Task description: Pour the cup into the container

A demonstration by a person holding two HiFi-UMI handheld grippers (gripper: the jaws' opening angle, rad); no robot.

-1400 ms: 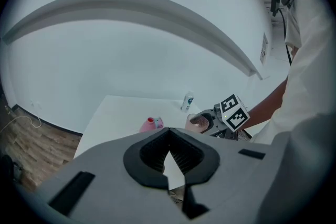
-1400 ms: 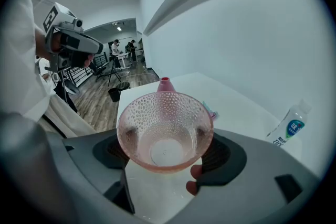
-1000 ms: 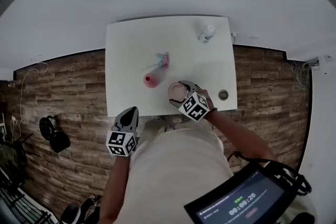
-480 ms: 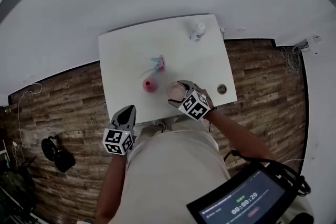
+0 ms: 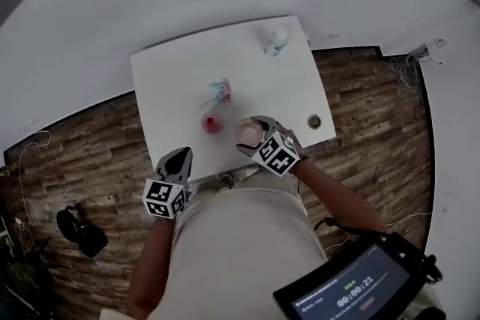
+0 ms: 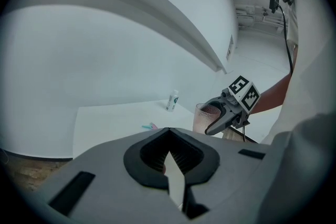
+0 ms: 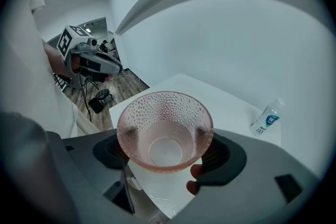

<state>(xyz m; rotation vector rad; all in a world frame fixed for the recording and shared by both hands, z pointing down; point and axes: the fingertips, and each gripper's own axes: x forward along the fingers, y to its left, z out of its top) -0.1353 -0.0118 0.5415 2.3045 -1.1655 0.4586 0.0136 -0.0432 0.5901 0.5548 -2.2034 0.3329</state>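
A dimpled pink cup (image 5: 247,133) stands upright in my right gripper (image 5: 253,134), which is shut on it just above the white table (image 5: 172,79) near the front edge. In the right gripper view the cup (image 7: 164,131) looks empty. A small red round container (image 5: 211,124) sits on the table just left of the cup. My left gripper (image 5: 180,157) hangs off the table's front edge, below and left of the container, jaws together and holding nothing. In the left gripper view the cup (image 6: 203,116) and right gripper (image 6: 224,115) show to the right.
A small white bottle (image 5: 276,40) stands at the table's far right corner. A pink and teal item (image 5: 220,91) lies mid-table behind the container. A round hole (image 5: 314,121) is near the right front corner. Wood floor surrounds the table.
The head view has shifted, so the table sits further left and up in the picture. Both grippers keep their places relative to the table; the cup stays held.
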